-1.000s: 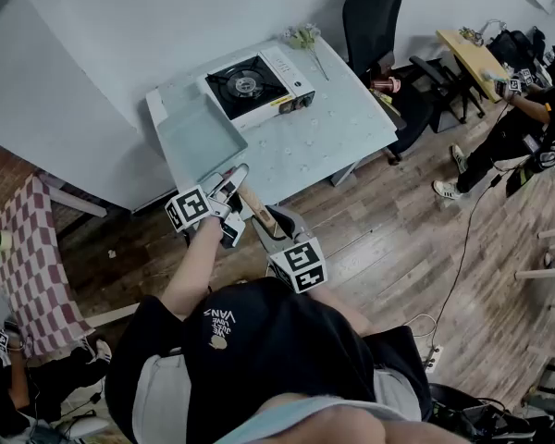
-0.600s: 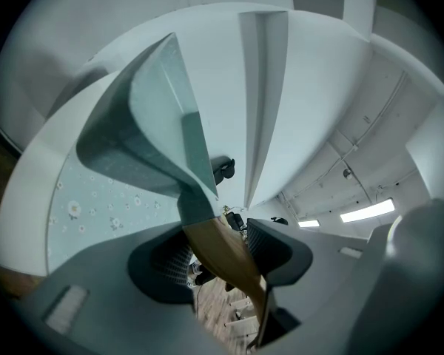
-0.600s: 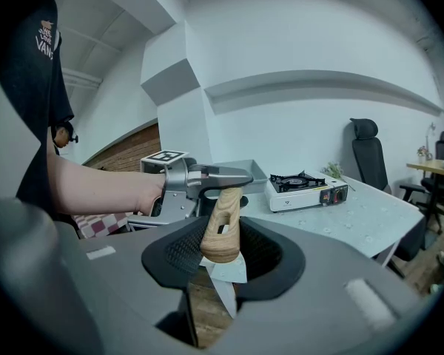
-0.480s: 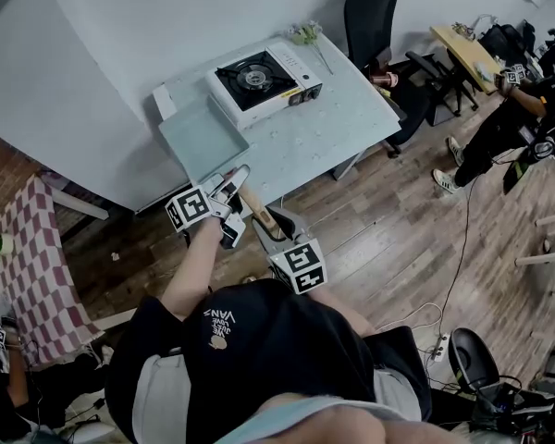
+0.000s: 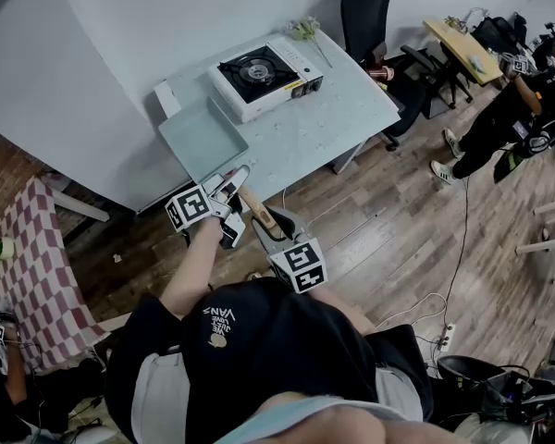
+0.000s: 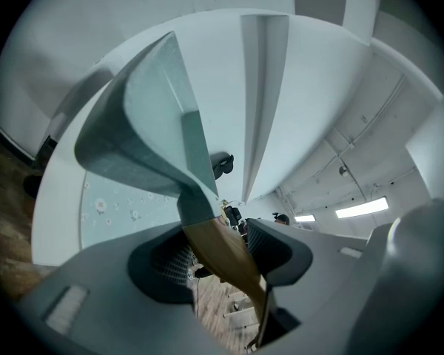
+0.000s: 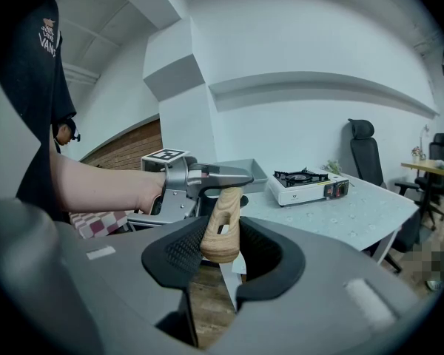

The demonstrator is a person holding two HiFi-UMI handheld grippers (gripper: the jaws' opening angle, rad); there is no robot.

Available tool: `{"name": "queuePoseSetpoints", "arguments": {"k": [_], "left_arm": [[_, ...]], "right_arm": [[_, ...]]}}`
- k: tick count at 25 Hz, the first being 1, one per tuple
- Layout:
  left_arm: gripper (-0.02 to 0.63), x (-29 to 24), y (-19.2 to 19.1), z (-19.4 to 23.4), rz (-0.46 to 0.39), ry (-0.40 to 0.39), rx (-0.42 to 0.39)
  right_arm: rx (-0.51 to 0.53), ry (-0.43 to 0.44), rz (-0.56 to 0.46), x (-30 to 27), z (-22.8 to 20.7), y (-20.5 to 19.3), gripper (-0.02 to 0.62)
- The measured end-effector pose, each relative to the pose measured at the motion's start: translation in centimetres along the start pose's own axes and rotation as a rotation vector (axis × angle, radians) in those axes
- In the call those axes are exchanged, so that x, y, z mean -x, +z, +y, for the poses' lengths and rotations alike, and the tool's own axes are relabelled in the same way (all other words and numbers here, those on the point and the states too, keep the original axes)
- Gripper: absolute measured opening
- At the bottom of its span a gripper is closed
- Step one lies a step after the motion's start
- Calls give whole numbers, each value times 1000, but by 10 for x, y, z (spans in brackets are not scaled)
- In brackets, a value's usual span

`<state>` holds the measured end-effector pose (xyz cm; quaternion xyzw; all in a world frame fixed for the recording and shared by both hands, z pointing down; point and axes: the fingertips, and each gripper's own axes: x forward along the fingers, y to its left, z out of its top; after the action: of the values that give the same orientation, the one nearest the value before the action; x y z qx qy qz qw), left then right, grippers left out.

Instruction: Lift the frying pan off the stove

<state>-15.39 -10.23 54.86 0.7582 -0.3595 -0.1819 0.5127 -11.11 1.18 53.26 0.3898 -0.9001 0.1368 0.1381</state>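
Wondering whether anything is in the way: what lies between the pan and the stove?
Nothing but bare tabletop lies between the frying pan and the stove, seen in the head view.

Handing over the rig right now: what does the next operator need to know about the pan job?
Left gripper: shut on the handle where it meets the pan.
Right gripper: shut on the handle's free end.
The pan is held in the air by both grippers, clear of the stove, which sits on the table with its burner bare.
Done: the pan is off the stove.
Left: nothing of the lift; no set-down spot is marked.
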Motion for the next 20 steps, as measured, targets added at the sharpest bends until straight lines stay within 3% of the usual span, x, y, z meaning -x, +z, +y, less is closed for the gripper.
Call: {"name": "queuePoseSetpoints", "arguments": {"k": [20], "left_arm": [[206, 10, -11, 3, 14, -10, 6]], "right_arm": [[2, -25, 16, 6, 11, -10, 132]]}}
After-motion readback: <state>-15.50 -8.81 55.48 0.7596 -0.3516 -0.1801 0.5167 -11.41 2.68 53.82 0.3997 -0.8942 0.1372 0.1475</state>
